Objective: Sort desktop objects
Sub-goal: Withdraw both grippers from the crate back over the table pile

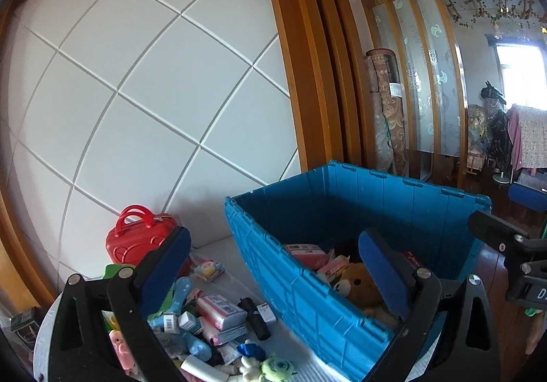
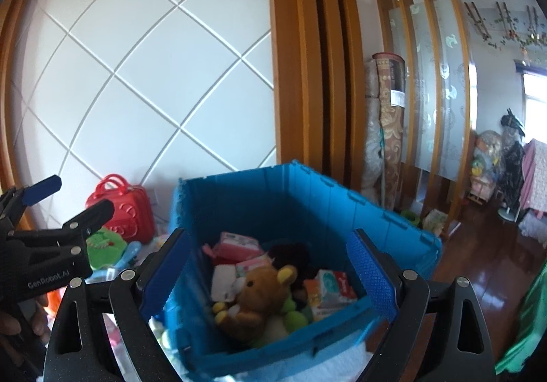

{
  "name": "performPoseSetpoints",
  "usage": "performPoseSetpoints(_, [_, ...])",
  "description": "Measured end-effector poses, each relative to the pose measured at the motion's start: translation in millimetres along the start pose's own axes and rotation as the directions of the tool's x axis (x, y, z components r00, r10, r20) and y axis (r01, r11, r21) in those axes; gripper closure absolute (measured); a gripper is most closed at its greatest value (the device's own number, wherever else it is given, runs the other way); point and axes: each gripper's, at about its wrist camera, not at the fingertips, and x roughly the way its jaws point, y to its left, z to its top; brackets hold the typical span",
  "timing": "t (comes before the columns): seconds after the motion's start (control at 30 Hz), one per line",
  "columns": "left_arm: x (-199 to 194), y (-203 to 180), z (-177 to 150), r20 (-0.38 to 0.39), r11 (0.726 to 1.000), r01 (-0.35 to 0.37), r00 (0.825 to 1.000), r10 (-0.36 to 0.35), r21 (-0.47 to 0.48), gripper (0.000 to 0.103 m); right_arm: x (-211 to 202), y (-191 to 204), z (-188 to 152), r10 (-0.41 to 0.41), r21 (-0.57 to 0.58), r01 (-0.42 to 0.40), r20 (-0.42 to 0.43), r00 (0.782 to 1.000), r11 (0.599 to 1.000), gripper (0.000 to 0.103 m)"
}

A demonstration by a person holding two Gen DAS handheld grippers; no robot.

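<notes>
A blue plastic crate (image 1: pixel 307 282) (image 2: pixel 342 204) stands on the white table. In it lie a brown teddy bear (image 2: pixel 259 296) (image 1: pixel 359 286), pink and white packets (image 2: pixel 239 245) and a tissue pack (image 2: pixel 333 286). A pile of small toys, packets and tubes (image 1: pixel 212 317) lies left of the crate. My left gripper (image 1: pixel 273 265) is open and empty above the pile and the crate's left wall. My right gripper (image 2: pixel 270 265) is open and empty above the crate. The left gripper also shows in the right wrist view (image 2: pixel 68 200).
A red toy suitcase (image 1: pixel 136 238) (image 2: pixel 119 207) stands by the white panelled wall. A green toy (image 2: pixel 102 245) lies beside it. A small green monster plush (image 1: pixel 277 368) lies at the table's front. Rolled carpets (image 2: pixel 386 129) and wooden screens stand behind; dark wood floor is to the right.
</notes>
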Motion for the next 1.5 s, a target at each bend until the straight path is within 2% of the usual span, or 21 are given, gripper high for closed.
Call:
performPoseSetpoints(0.23, [-40, 47, -51, -0.05, 0.999, -0.032, 0.998, 0.031, -0.016, 0.003, -35, 65, -33, 0.018, -0.02, -0.018, -0.023, 1.0, 1.0, 0.008])
performPoseSetpoints(0.4, [-56, 71, -77, -0.085, 0.996, -0.083, 0.993, 0.081, -0.029, 0.003, -44, 93, -53, 0.053, -0.028, -0.055, -0.056, 0.997, 0.998, 0.007])
performPoseSetpoints(0.6, [-68, 88, -100, -0.117, 0.985, -0.168, 0.98, 0.162, -0.044, 0.003, -47, 117, -70, 0.132, -0.06, -0.138, -0.091, 0.987, 0.989, 0.007])
performPoseSetpoints(0.73, [-71, 96, -113, -0.149, 0.972, -0.226, 0.965, 0.215, -0.06, 0.003, -42, 129, -80, 0.194, -0.081, -0.205, -0.13, 0.972, 0.975, 0.007])
performPoseSetpoints(0.97, [-75, 99, -137, -0.197, 0.938, -0.338, 0.928, 0.318, -0.08, 0.003, -37, 139, -94, 0.266, -0.13, -0.29, -0.171, 0.949, 0.948, 0.007])
performPoseSetpoints(1.13, [-77, 97, -150, -0.228, 0.919, -0.384, 0.906, 0.357, -0.089, 0.003, -33, 138, -104, 0.31, -0.141, -0.341, -0.204, 0.929, 0.929, 0.007])
performPoseSetpoints(1.5, [-80, 88, -167, -0.275, 0.879, -0.465, 0.863, 0.424, -0.104, 0.003, -23, 123, -114, 0.366, -0.145, -0.405, -0.233, 0.901, 0.903, 0.007])
